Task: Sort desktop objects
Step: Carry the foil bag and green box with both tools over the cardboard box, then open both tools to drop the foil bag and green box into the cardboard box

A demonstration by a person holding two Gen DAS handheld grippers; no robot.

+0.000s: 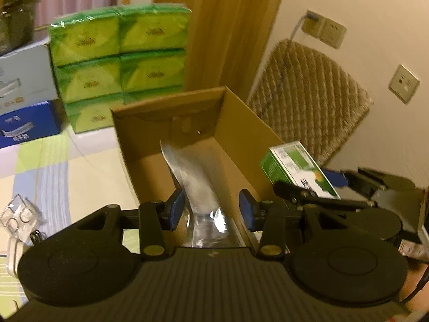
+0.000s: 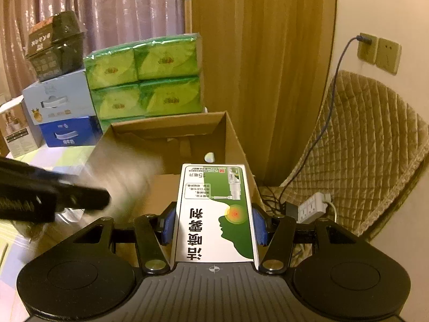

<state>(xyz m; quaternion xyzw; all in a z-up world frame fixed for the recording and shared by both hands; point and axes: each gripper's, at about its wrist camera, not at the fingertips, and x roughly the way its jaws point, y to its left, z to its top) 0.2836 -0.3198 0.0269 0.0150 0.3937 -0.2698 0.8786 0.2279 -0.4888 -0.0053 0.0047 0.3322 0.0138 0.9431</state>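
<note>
An open brown cardboard box (image 1: pixel 236 139) is taken as the landmark here. The left gripper (image 1: pixel 211 210) is held over the box's near edge with its blue pads spread wide apart, and a crinkly silver foil pouch (image 1: pixel 198 185) is seen between them, lying down into the box; no pad contact can be made out. The right gripper (image 2: pixel 214 221) is clamped on a green-and-white printed carton (image 2: pixel 217 212), which is kept just above the box's near right corner. Behind the box, a wrapped stack of green tissue packs (image 1: pixel 120 53) is seen, with blue and white boxes (image 1: pixel 24 102) to its left. A quilted beige cushion (image 2: pixel 370 147) is propped to the right of the box
</note>
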